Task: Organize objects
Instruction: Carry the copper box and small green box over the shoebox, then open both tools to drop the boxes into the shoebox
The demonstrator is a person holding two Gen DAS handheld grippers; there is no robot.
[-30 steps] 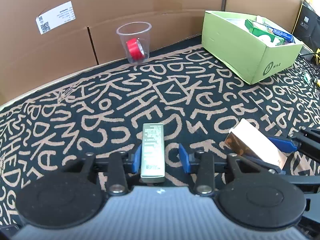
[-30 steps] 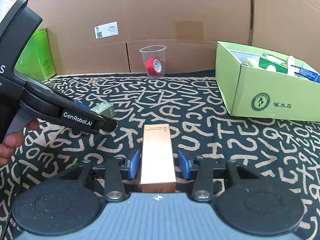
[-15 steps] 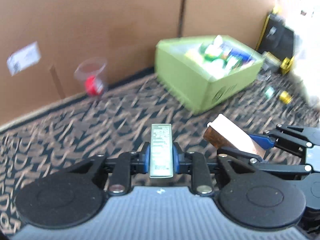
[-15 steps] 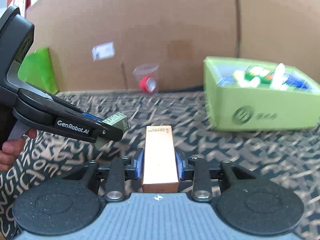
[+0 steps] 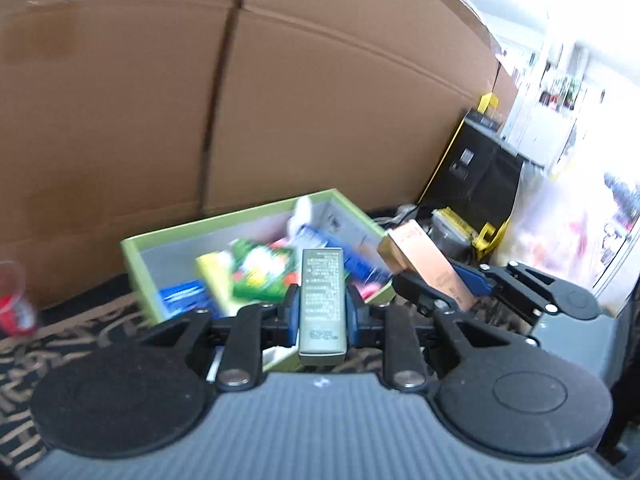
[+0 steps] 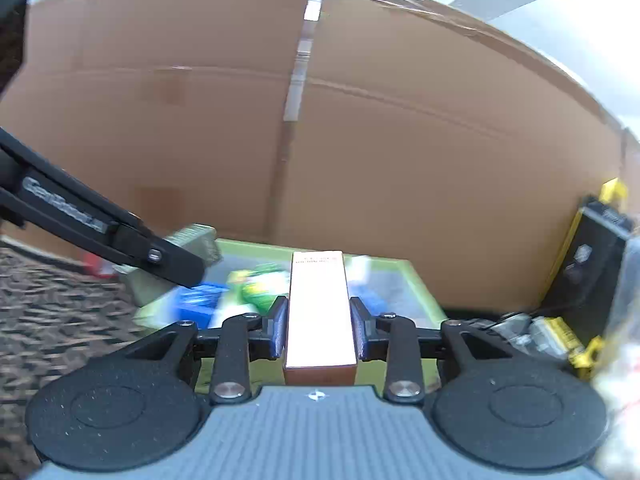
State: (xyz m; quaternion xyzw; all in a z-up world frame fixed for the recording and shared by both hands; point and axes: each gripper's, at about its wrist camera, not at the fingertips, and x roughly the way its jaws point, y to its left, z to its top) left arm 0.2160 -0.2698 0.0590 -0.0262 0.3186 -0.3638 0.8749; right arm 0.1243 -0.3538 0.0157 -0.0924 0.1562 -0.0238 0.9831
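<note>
The slim grey-green rectangular carton printed with small text [image 5: 322,300] sits lengthwise between the blue pads of the left gripper [image 5: 322,312], which pinch it on both long sides; it is held clear of the mat, its far end reaching over the near wall of the open lime-green cardboard box [image 5: 136,252]. The glossy copper-coloured rectangular carton [image 6: 320,312] is likewise clamped between the blue pads of the right gripper [image 6: 320,330], pointing straight ahead toward the same box. In the left wrist view the copper carton appears just right of the grey-green one, tilted, over the box's right corner; in the right wrist view the grey-green carton shows at the left, behind the black finger of the left gripper, above the box's left side. The lime-green box holds a blurred jumble of packages: a green pouch with red and yellow print [image 5: 260,276], blue cartons [image 5: 184,300] and something white at the back. The box stands on a black mat patterned with tan letters [image 5: 60,332], against a tall brown corrugated cardboard wall [image 5: 320,100]. At the far left edge a clear plastic cup with a red roll inside [image 5: 14,304] stands by the wall. Right of the box stand a black case with yellow trim [image 5: 476,168] and a clear plastic bag [image 5: 560,220].
</note>
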